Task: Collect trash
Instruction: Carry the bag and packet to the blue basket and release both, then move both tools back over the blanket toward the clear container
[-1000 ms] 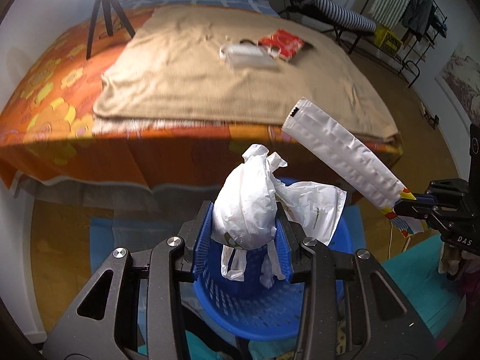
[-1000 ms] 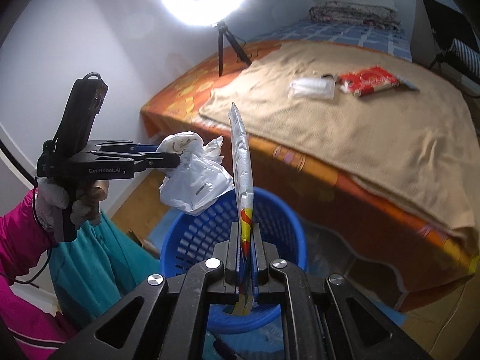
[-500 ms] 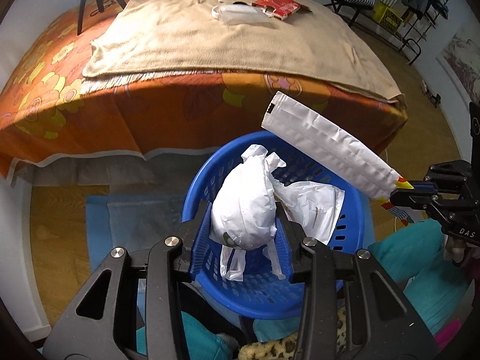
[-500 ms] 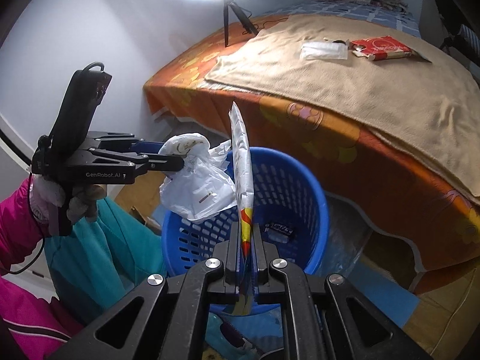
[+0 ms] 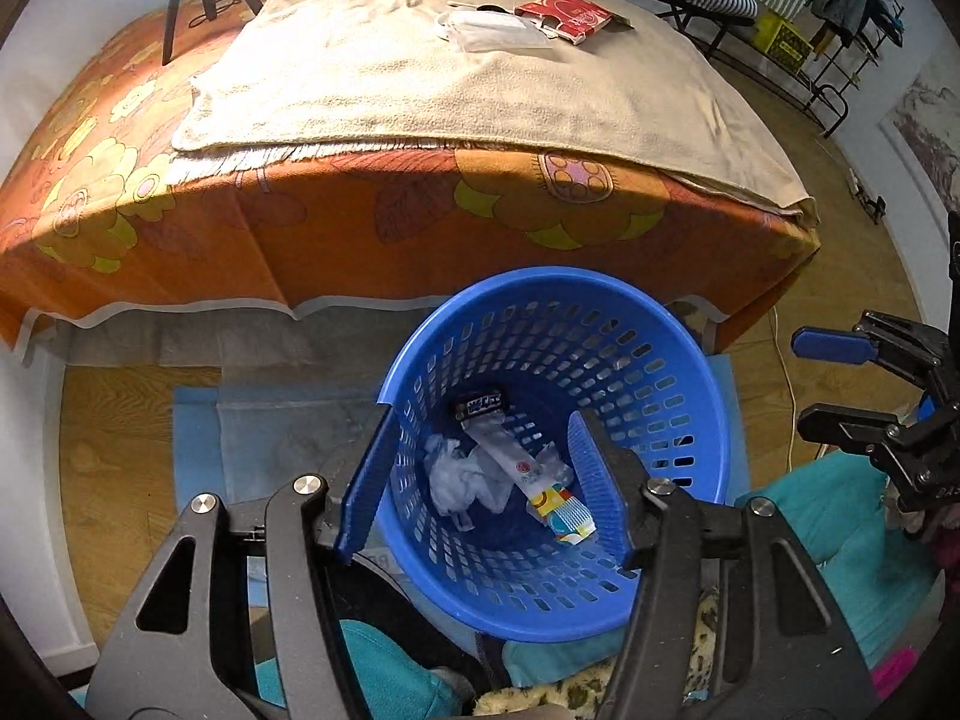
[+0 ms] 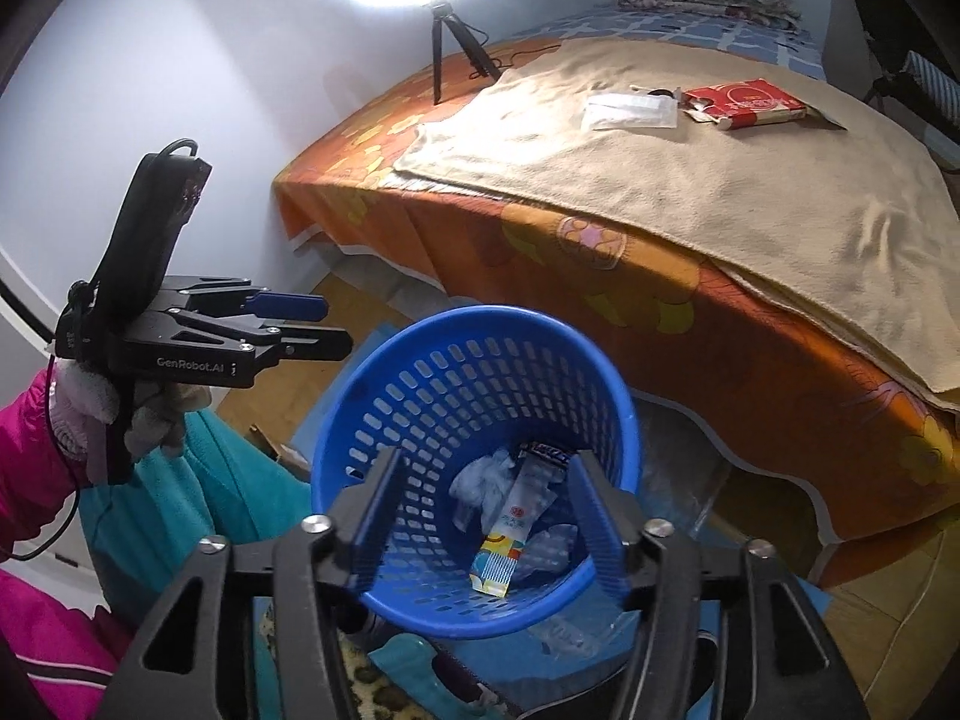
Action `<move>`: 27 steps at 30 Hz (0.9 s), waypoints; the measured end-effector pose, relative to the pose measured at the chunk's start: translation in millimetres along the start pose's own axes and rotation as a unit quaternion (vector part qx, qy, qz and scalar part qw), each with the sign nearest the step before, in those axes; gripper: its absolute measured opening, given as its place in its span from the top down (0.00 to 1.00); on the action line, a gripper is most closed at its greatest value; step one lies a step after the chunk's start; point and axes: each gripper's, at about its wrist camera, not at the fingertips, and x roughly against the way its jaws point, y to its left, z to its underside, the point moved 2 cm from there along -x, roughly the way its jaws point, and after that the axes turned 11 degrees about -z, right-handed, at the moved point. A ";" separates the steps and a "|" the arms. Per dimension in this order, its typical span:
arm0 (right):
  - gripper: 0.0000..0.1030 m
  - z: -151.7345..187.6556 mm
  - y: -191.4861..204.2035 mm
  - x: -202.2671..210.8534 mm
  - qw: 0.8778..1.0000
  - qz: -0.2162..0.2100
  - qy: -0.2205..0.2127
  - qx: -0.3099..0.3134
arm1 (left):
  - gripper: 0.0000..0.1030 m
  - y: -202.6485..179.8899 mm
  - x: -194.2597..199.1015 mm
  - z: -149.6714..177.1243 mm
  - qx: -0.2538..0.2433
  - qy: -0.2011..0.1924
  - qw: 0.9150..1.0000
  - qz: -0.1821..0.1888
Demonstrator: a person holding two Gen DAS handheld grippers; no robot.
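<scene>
Left gripper (image 5: 480,480): your jaws are spread, holding nothing, above the basket (image 5: 672,360).
Right gripper (image 6: 480,516): yours too, spread and empty.
Trash: bag (image 5: 459,477) and wrapper (image 5: 528,480) lie in the basket.
Bed (image 5: 360,222): red packet (image 5: 564,12) on it.

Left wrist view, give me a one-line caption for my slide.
Both grippers, left and right, open over the blue basket holding a crumpled white bag and long wrapper.

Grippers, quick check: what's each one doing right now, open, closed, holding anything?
Left gripper: open, empty, above the blue basket.
Right gripper: open, empty, above the same basket.
</scene>
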 end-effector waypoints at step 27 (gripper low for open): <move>0.02 -61.0 -48.7 25.0 0.994 0.068 -0.066 -0.059 | 0.33 1.8 7.8 -98.9 0.029 -0.065 0.997 0.002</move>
